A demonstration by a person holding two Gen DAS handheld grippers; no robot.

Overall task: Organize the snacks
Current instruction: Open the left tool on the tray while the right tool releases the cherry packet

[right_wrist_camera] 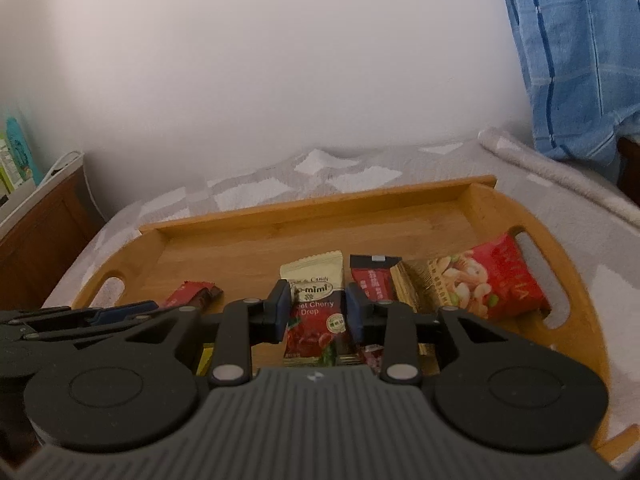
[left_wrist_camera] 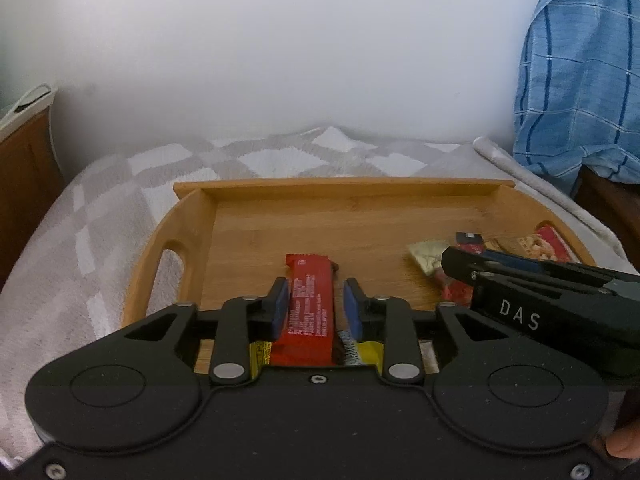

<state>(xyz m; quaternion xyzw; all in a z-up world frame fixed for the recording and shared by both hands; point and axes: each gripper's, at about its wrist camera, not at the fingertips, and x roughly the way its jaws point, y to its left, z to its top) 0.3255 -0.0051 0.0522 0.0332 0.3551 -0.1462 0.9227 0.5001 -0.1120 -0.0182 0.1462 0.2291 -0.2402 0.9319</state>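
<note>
A wooden tray (left_wrist_camera: 352, 190) with handle cutouts lies on a checked blanket. My left gripper (left_wrist_camera: 316, 304) hangs low over its near part. A red snack bar (left_wrist_camera: 310, 308) lies lengthwise between the blue pads, with a gap showing at the right pad. Yellow wrappers (left_wrist_camera: 368, 350) peek out beneath. My right gripper (right_wrist_camera: 317, 308) straddles a cream and red cherry drop packet (right_wrist_camera: 316, 312) that lies on the tray (right_wrist_camera: 320, 204). Its pads stand at the packet's edges without squeezing it. A red nut bag (right_wrist_camera: 492, 284), a gold wrapper (right_wrist_camera: 406, 288) and a small red packet (right_wrist_camera: 374, 276) lie to the right.
The grey and white blanket (left_wrist_camera: 100, 220) covers the surface around the tray. A blue checked cloth (left_wrist_camera: 580, 80) hangs at the right. A brown wooden cabinet (left_wrist_camera: 20, 168) stands at the left, and a white wall rises behind. The tray's far half is bare wood.
</note>
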